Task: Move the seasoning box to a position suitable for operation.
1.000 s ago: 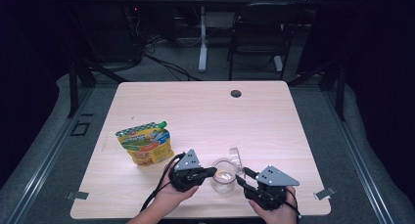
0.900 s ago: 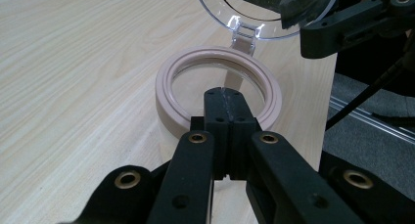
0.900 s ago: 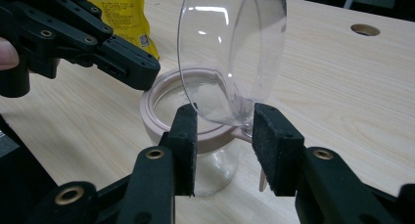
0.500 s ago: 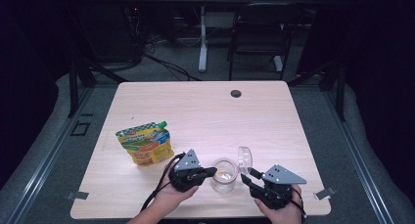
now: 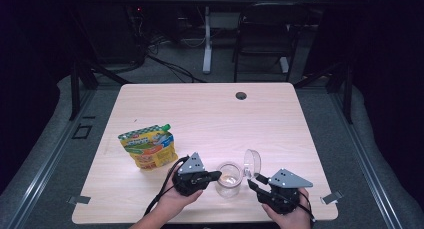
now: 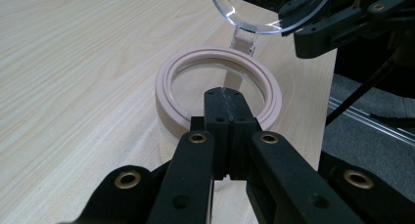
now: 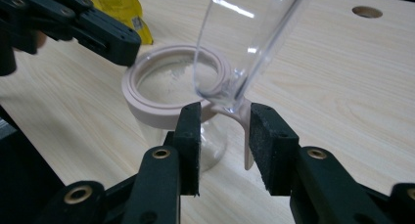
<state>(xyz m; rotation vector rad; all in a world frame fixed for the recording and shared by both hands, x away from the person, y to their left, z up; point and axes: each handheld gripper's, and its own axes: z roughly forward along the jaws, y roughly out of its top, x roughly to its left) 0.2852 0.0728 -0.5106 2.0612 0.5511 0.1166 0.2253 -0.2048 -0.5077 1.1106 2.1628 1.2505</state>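
- Pale wooden table [image 5: 210, 114] on a dark floor, a chair behind its far edge.
- Near the front edge: clear jar [image 5: 229, 179] with a pink rim [image 6: 169, 82], its hinged clear lid [image 5: 252, 162] tipped up.
- Left gripper [image 5: 212, 176] pinched on the jar's rim, jaws fully together.
- Right gripper [image 5: 254, 181] just been closing, part-open jaws astride the lid's hinge tab [image 7: 246, 136]; grip not clear.
- Yellow snack pouch [image 5: 149, 147] flat toward the left edge.

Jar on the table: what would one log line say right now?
jar: upright, lid tipped open | left gripper: shut at rim | right gripper: jaws just closing, lid tab between, not clamped
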